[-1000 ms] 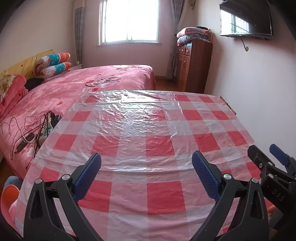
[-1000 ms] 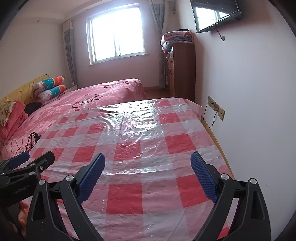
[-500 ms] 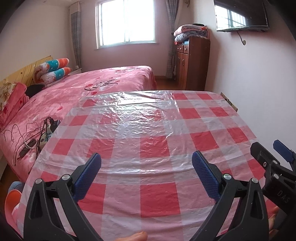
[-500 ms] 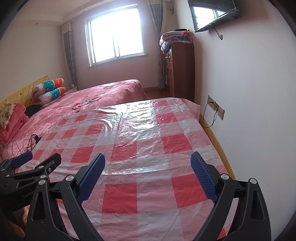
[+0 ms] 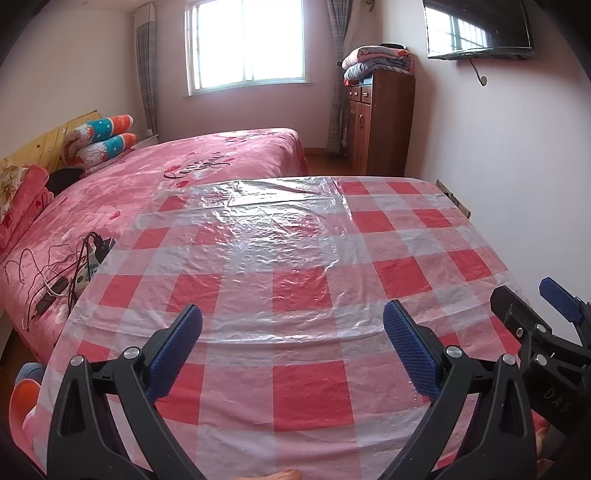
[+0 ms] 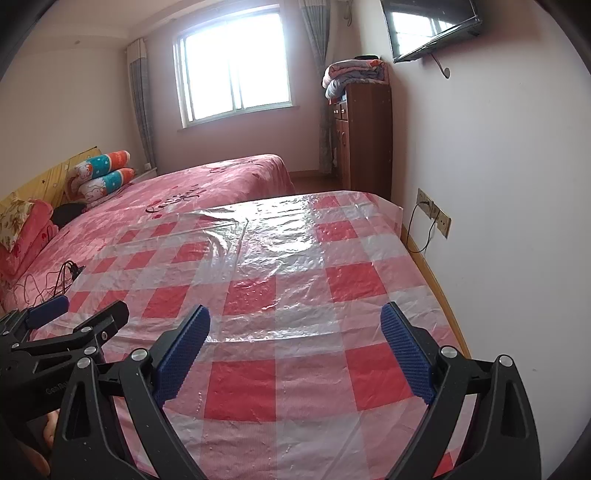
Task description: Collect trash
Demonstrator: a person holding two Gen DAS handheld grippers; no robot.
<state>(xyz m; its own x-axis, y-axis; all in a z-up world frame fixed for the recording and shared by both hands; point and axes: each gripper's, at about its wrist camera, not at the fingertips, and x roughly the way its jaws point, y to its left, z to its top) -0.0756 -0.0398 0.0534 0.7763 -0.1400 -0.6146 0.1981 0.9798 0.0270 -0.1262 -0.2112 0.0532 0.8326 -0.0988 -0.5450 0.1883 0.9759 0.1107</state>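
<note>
Trash is nowhere that I am seeing in either wrist view, so I cannot tell where it lies. I am holding the left gripper (image 5: 291, 343) low over the near edge of the table (image 5: 310, 387), its blue-padded jaws standing wide apart with nothing between them. I am holding the right gripper (image 6: 295, 343) just beside it, equally spread and empty. The table is wearing a red-and-white checked cloth under a clear plastic sheet (image 5: 280, 229) that is catching the window light. To its left a pink bed (image 5: 155, 184) is carrying a tangle of cables (image 5: 62, 269). Farther off, a brown cabinet (image 6: 364, 140) with folded blankets (image 6: 351, 75) on top is standing against the right wall, below a wall-mounted television (image 6: 432, 26).
</note>
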